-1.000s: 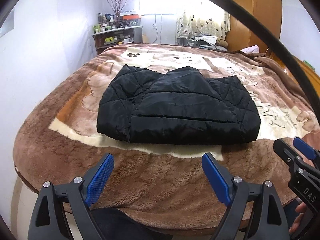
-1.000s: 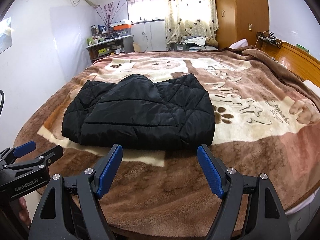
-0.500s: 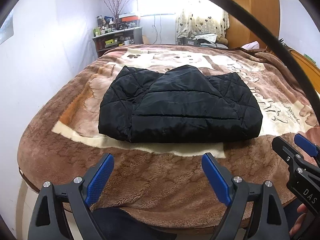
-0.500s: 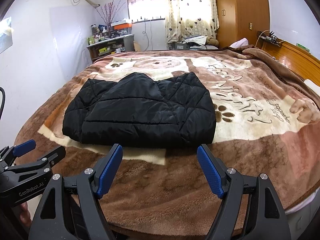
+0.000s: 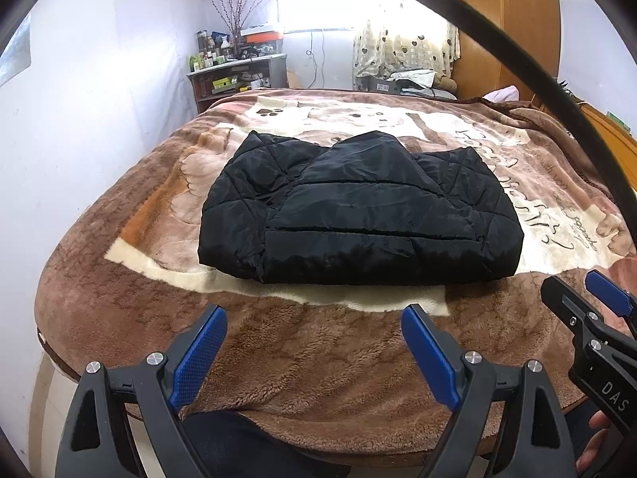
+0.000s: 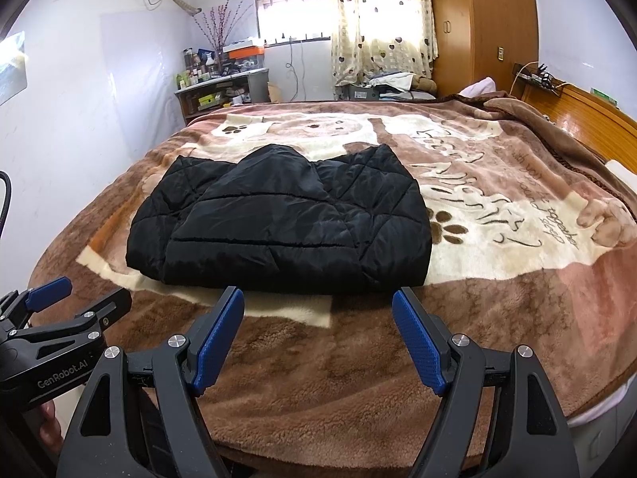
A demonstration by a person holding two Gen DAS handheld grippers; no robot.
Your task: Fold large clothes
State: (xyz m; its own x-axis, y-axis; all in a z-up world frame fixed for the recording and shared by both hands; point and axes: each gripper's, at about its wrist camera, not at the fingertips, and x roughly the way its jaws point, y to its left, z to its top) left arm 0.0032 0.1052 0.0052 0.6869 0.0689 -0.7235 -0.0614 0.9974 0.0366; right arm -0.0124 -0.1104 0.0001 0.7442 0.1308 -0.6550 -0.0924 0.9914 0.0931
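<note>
On blanket (image 5: 302, 362): folded black jacket (image 5: 358, 215), underside layers hidden

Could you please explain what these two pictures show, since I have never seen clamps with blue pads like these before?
There is no robot here: a person holds a two-finger gripper in each hand, and each gripper carries a wide-angle camera that looks along its fingers. One picture comes from the left gripper, the other from the right gripper; each also catches its neighbour at the edge of the frame. Both stand open with nothing between the blue pads, so nothing is held. Ahead lies a bed under a brown blanket printed with paw marks and writing. On it rests a black quilted jacket, already folded into a compact bundle. Both grippers hang above the near edge of the bed, short of the jacket.
</note>
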